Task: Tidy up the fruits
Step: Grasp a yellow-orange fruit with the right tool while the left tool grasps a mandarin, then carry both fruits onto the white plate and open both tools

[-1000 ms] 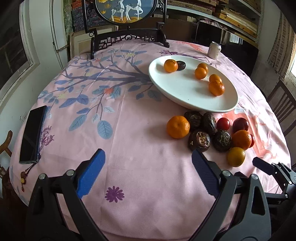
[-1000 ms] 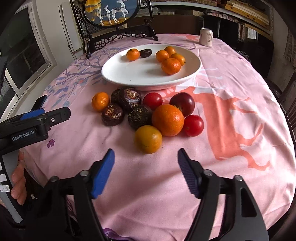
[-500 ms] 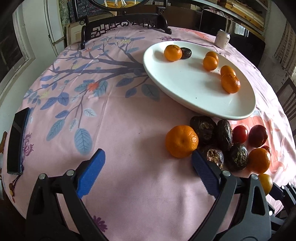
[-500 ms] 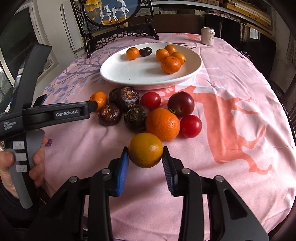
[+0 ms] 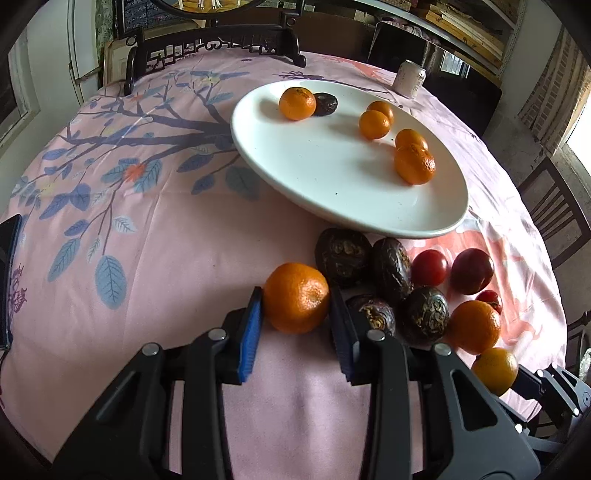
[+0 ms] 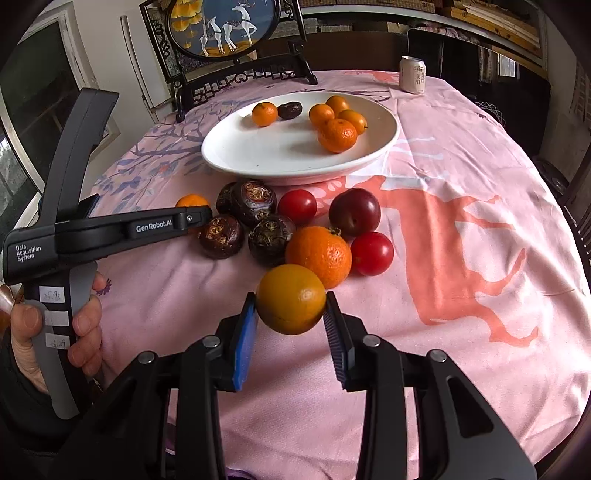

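A white oval plate (image 5: 332,177) (image 6: 277,158) holds several small oranges and one dark fruit. In front of it lies a pile of loose fruit on the pink cloth. My left gripper (image 5: 296,295) has its jaws closing, and both blue pads press the sides of a tangerine (image 5: 295,306) at the pile's left end, still on the cloth. My right gripper (image 6: 291,300) is shut on a yellow-orange fruit (image 6: 291,291) (image 5: 495,369) at the pile's near edge. From the right wrist view the left gripper's tip (image 6: 195,218) hides most of the tangerine.
The pile holds dark wrinkled fruits (image 6: 258,197), red tomatoes (image 6: 372,253), a plum (image 6: 354,211) and a big orange (image 6: 319,254). A drink can (image 6: 413,75) and a framed deer screen (image 6: 221,26) stand at the back. A phone (image 5: 7,258) lies far left.
The left gripper came forward to the tangerine and closed on it from wide open. The right gripper closed on the yellow-orange fruit half a second ago and has held still since.
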Demonstrator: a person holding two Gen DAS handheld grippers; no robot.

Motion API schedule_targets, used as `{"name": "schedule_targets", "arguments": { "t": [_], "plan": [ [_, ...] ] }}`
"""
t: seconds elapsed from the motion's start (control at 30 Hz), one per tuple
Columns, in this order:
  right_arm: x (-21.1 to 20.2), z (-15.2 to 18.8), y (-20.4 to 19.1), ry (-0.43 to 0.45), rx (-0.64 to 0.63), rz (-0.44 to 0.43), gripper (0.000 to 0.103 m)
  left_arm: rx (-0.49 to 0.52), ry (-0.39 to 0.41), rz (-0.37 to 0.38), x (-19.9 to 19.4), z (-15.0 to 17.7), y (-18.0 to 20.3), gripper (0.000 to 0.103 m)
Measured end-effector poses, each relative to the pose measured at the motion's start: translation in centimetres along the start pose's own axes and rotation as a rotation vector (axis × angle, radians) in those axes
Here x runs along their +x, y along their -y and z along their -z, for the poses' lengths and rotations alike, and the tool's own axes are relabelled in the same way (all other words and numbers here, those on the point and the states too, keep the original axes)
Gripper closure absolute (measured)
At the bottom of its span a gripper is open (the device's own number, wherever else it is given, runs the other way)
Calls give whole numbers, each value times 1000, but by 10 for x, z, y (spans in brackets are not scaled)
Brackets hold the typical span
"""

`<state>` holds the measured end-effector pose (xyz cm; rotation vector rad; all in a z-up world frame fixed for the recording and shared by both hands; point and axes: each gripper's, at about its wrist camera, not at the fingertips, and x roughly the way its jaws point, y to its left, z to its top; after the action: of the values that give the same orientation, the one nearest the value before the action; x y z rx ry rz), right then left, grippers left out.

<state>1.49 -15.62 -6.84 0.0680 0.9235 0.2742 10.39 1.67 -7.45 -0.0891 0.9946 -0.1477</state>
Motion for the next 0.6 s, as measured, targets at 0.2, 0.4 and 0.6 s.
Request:
{"name": "schedule_targets", "arguments": {
  "t": [0.2, 0.4, 0.6],
  "plan": [
    [-6, -3, -2, 16, -2, -9, 67, 2, 33, 34, -28, 9, -1, 68],
    [-10, -3, -6, 26, -8, -14, 67, 26, 72, 63, -57, 14, 4, 68],
    [-14, -9, -8, 37, -15, -23, 67, 38, 105, 61, -71, 5, 7, 68]
  ]
}}
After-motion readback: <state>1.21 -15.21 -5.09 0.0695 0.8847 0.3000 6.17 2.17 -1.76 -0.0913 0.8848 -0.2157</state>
